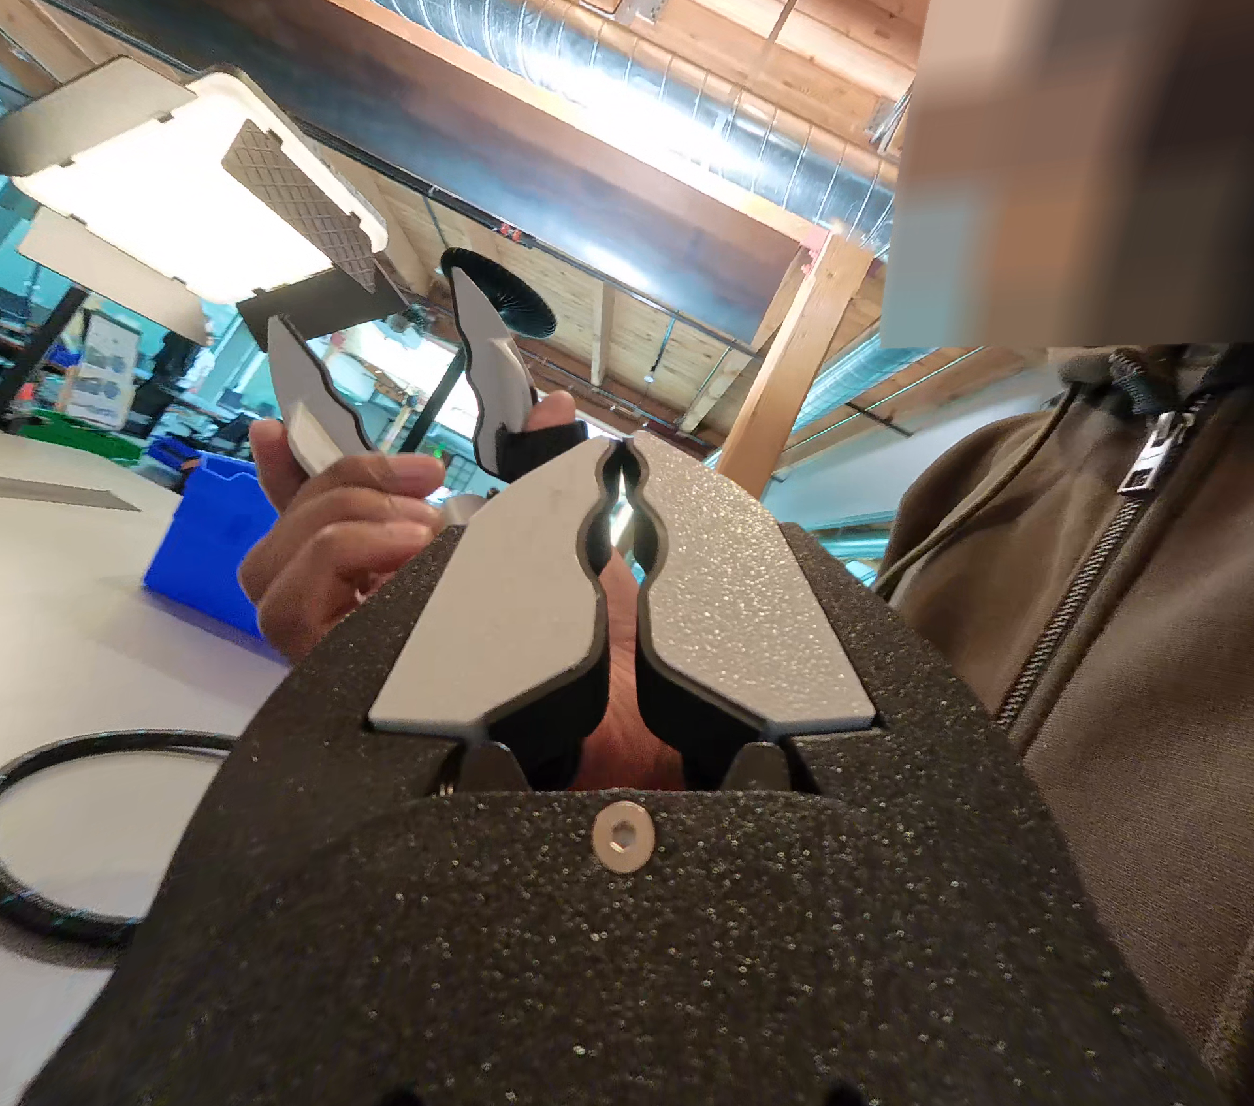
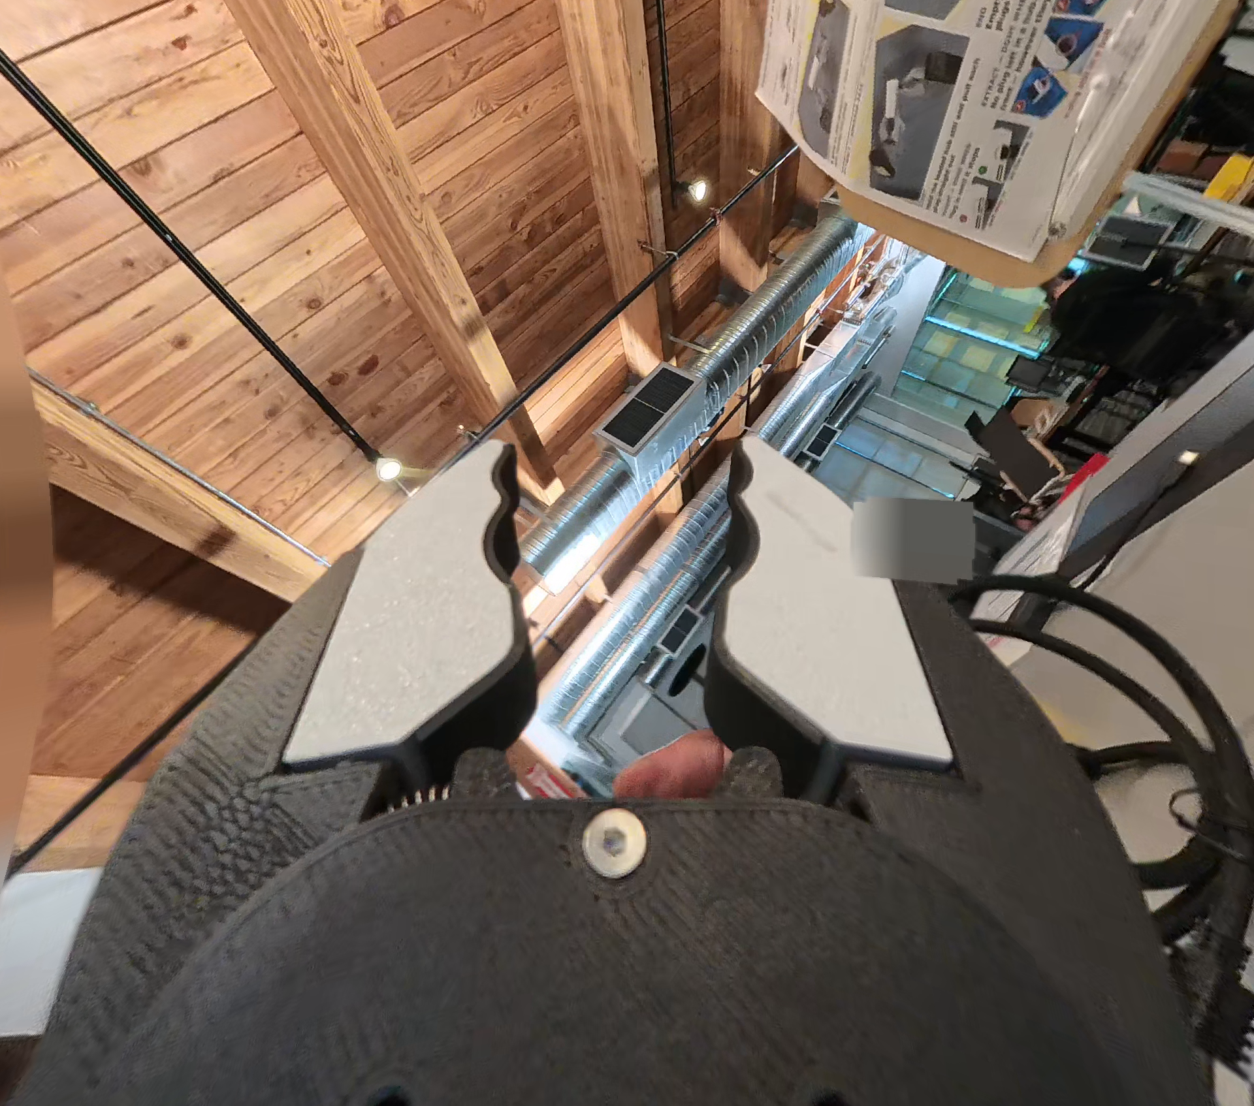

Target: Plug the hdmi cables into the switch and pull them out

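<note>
My left gripper [image 1: 621, 446] points up toward the ceiling and is shut, its two fingertips touching with nothing between them. Beyond it, in the left wrist view, a hand [image 1: 332, 537] holds my right gripper [image 1: 373, 320] up, with its fingers spread apart. In the right wrist view my right gripper [image 2: 621, 456] is open and points up at the wooden ceiling [image 2: 271, 158]. Only ducts and beams show between its fingers, so it holds nothing.
A blue bin [image 1: 210, 537] stands on the white table [image 1: 81, 632], with a black cable loop [image 1: 41, 910] nearer. A person in a brown zip jacket [image 1: 1086, 632] is close on the right. A printed sheet on a board [image 2: 984, 22] hangs above, and black cables [image 2: 1153, 734] lie at the right. The left gripper's tips are roughly 12 cm from the right gripper's.
</note>
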`<state>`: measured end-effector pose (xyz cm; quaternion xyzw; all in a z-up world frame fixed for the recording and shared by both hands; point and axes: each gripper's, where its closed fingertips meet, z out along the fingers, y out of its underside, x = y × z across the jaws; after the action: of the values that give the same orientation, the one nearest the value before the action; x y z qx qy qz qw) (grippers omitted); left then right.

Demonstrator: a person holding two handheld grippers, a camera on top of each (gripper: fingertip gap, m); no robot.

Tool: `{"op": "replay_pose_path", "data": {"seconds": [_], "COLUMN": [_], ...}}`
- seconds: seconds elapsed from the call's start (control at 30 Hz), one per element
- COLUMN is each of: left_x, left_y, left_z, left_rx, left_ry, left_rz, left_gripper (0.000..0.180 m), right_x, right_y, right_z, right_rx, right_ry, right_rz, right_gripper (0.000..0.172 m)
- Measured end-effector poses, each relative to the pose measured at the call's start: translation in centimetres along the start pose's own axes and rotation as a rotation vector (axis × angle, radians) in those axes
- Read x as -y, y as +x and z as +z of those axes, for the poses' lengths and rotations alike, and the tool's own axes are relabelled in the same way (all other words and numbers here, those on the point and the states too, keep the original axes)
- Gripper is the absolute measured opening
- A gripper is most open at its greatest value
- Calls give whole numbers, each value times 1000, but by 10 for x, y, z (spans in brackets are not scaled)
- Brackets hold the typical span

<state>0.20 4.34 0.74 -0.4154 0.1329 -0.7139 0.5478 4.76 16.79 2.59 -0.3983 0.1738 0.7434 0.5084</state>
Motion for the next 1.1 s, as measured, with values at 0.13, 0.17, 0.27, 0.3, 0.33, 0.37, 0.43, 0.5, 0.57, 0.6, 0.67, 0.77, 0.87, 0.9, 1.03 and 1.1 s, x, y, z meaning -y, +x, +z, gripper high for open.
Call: {"op": "replay_pose_path", "data": {"seconds": [0.13,0.17,0.27,0.3,0.33,0.37,0.43,0.5,0.57,0.6,0.67,0.77,0.87,0.9,1.03,1.1], "left_x": [4,12,21,23,24,27,39,53,62,61,50,29,17,14,-3,-3], "left_y": [8,8,3,3,1,-1,-17,-41,-61,-73,-99,-122,-127,-129,-132,-134], "left_z": [-3,-6,-14,-16,-18,-21,-34,-55,-79,-91,-118,-147,-152,-153,-158,-160], "left_rx": [-130,-153,-133,-133,-124,-101,19,207,377,463,617,688,661,655,615,611], "left_ry": [91,125,120,111,90,68,29,-27,-132,-223,-456,-712,-802,-824,-907,-902], "left_rz": [-150,-158,-105,-102,-84,-59,18,120,247,311,375,300,195,171,14,-41], "left_gripper": [0,0,0,0,0,0,0,0,0,0,7,27,36,38,47,56], "right_x": [0,-5,-13,-12,-11,-11,-16,-29,-50,-62,-85,-114,-132,-135,-144,-148], "right_y": [-5,-12,-28,-30,-29,-26,-10,18,50,64,83,101,118,124,143,148], "right_z": [9,11,12,11,10,8,-2,-19,-45,-60,-87,-113,-129,-131,-137,-135], "right_rx": [-58,-31,-3,-11,-29,-52,-149,-305,-473,-538,-611,-655,-682,-689,-686,-673], "right_ry": [-32,-52,-67,-62,-67,-87,-164,-296,-502,-620,-840,-1131,-1365,-1420,-1603,-1647], "right_rz": [-98,-91,-168,-219,-266,-310,-402,-494,-642,-729,-898,-1104,-1161,-1157,-1126,-1099], "right_gripper": [41,35,37,37,38,39,41,42,47,50,57,68,81,83,85,79]}}
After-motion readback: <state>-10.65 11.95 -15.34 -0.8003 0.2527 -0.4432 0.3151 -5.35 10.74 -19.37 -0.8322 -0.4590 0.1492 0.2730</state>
